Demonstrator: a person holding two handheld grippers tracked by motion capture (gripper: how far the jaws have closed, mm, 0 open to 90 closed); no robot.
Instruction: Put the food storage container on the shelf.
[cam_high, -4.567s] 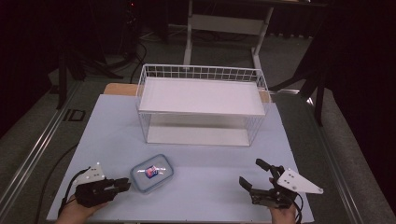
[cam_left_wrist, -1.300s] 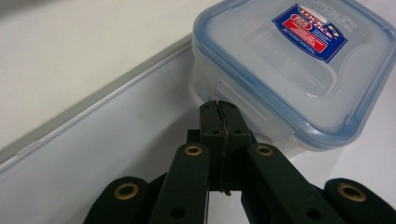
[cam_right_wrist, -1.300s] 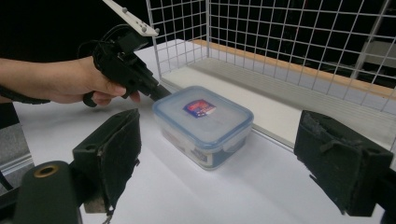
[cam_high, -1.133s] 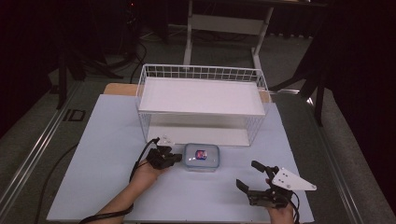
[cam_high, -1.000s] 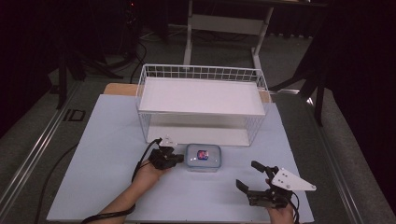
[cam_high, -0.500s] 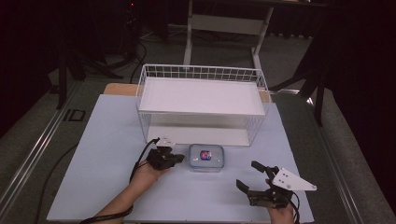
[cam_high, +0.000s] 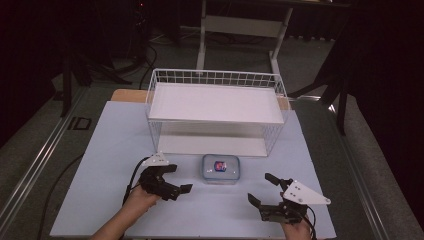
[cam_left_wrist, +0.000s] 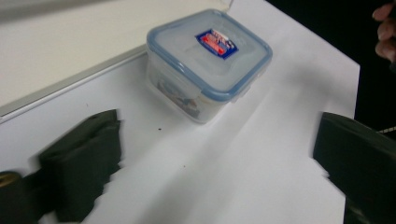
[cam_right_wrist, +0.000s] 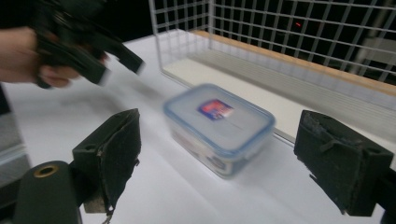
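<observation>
the lidded plastic box (cam_high: 221, 168) sits on the pale blue mat (cam_high: 100, 150), just in front of the near edge of the white wire rack (cam_high: 215, 107), roughly midway between the two grippers. nothing holds it. the left gripper (cam_high: 175, 180) is near the box on its left, jaws spread wide and empty, clear of the box wall. the right gripper (cam_high: 261, 189) waits to the near right of the box, jaws also wide and holding nothing.

as a judgement, the box looks delivered to the middle of the mat and let go, so the carrying part seems done on the left side; what is left is likely a pick-up by the right gripper and a placing on or under the rack.

the lid with its red and blue label (cam_right_wrist: 215, 109) is clipped on. the rack's lower shelf lies just beyond the box, and its wire front could catch a lifted box. the rest of the mat is bare; dark stands and cables stay far off the table.
</observation>
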